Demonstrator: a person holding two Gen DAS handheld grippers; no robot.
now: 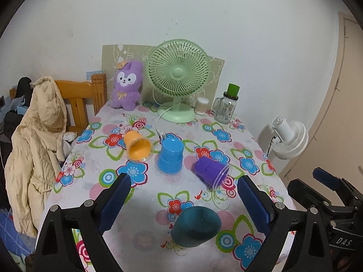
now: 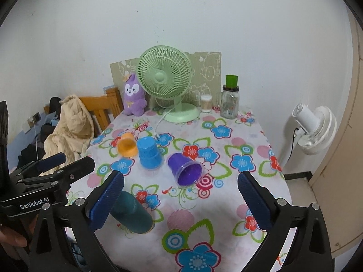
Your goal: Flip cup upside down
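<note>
Several plastic cups sit on the floral tablecloth (image 1: 140,226). A teal cup (image 1: 196,225) lies on its side near the front edge, between and just below my left gripper's (image 1: 183,185) open fingers; it also shows in the right wrist view (image 2: 132,215). A purple cup (image 1: 212,170) (image 2: 186,170) lies on its side. A blue cup (image 1: 170,156) (image 2: 149,154) stands upside down. An orange cup (image 1: 137,146) (image 2: 127,146) lies on its side. My right gripper (image 2: 180,184) is open and empty above the table, in front of the purple cup.
At the back stand a green desk fan (image 1: 178,80), a purple plush rabbit (image 1: 127,86), a cotton-swab jar (image 1: 202,105) and a glass jar with a green lid (image 1: 228,106). A wooden chair with a beige coat (image 1: 38,140) is at left, a white fan (image 1: 289,139) at right.
</note>
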